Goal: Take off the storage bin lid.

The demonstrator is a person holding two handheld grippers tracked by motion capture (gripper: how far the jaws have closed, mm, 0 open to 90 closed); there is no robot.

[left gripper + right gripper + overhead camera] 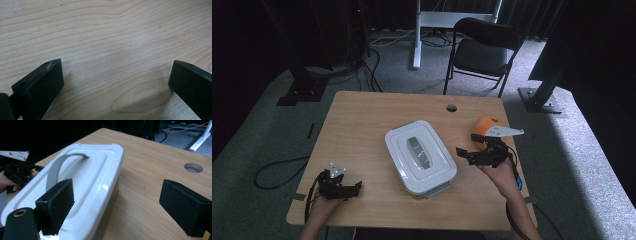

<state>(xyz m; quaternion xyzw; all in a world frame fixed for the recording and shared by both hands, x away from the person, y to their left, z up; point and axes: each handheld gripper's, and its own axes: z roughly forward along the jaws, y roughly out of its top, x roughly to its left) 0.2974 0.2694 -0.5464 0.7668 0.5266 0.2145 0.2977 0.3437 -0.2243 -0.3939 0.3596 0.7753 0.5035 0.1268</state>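
High view: white plastic box [420, 158] mid-table, rounded rectangle, long axis running from far-left to near-right, grey handle [419, 151] along it. Right gripper [467, 145] just beside, jaws wide.

Left gripper view: left gripper [116, 82] wide open over bare wood grain.

Right gripper view: glossy lid under one jaw.

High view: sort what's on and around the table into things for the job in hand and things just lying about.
In the job:
white lidded container
right gripper, jaws open beside it

Lying about:
orange ball
left gripper, resting on the table
black chair
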